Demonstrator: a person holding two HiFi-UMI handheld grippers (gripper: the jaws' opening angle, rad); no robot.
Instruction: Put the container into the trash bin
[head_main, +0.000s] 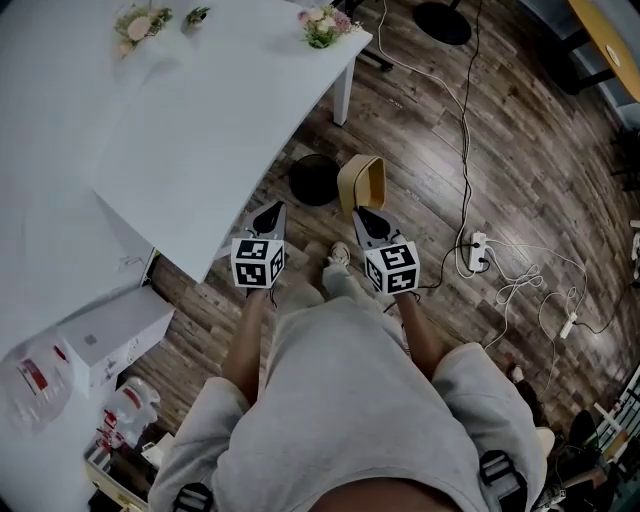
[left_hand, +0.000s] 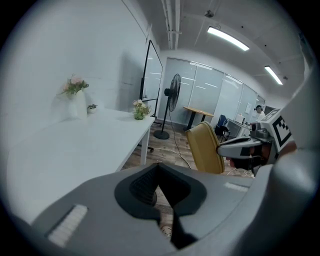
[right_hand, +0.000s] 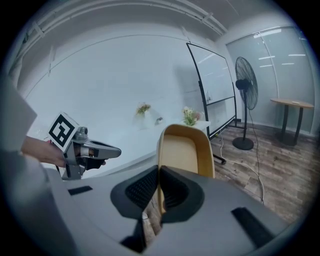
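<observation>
My right gripper (head_main: 362, 214) is shut on the rim of a tan, open-topped container (head_main: 362, 182), which is held tilted above the wooden floor. In the right gripper view the container (right_hand: 186, 150) stands straight ahead, with its thin wall pinched between the pads of my right gripper (right_hand: 159, 189). A black round trash bin (head_main: 314, 180) sits on the floor just left of the container, beside the table's edge. My left gripper (head_main: 272, 212) hangs shut and empty, left of the right one. From the left gripper (left_hand: 159, 181) view the container (left_hand: 205, 148) is at the right.
A white table (head_main: 190, 130) with small flower pots (head_main: 322, 26) fills the upper left. A power strip (head_main: 476, 250) and white cables lie on the floor to the right. White boxes (head_main: 110, 335) sit at the lower left. A standing fan (right_hand: 246, 87) and a whiteboard stand farther off.
</observation>
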